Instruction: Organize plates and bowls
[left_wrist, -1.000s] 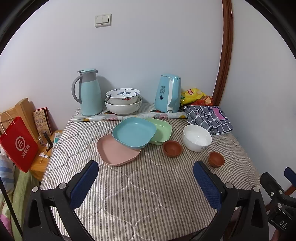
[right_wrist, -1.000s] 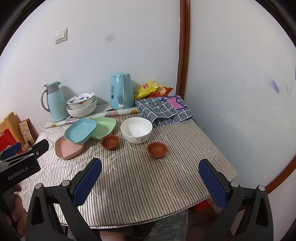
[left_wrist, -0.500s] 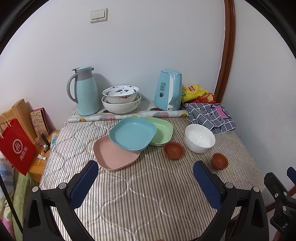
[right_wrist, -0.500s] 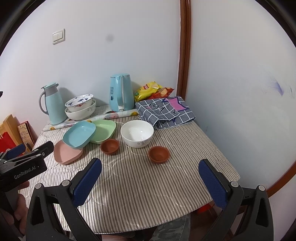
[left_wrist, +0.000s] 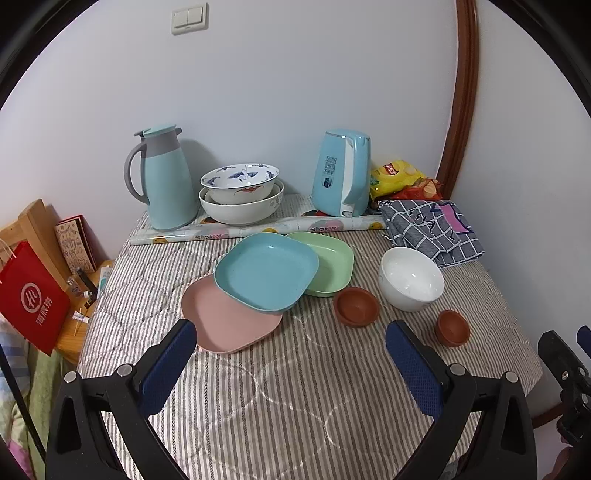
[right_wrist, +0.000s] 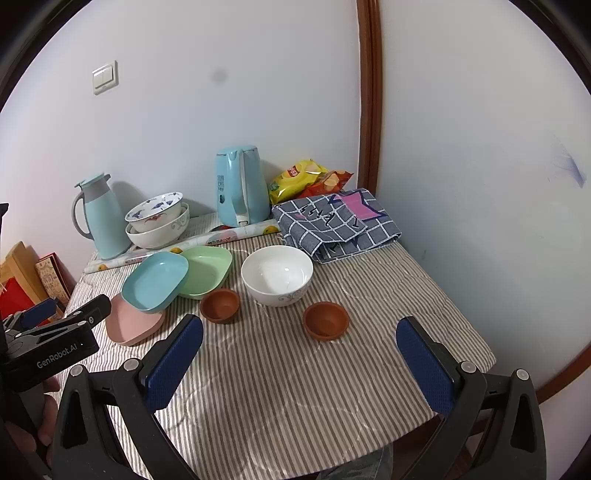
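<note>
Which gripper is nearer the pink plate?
Left. The left gripper hovers open just before the pink plate; the right gripper, also open, sits off to its right, facing the brown bowls.

A teal thermos jug (left_wrist: 167, 181) is seen upright at the wall in the upper left of the frame, and a light blue electric kettle (left_wrist: 341, 172) right of centre. A rolled printed sheet (left_wrist: 255, 230) is laid across the striped tablecloth (left_wrist: 295, 398) below them. Snack bags (left_wrist: 400, 177) and a folded checked cloth (left_wrist: 432, 229) are found at right; a red paper bag (left_wrist: 31, 299) is seen at far left.
</note>
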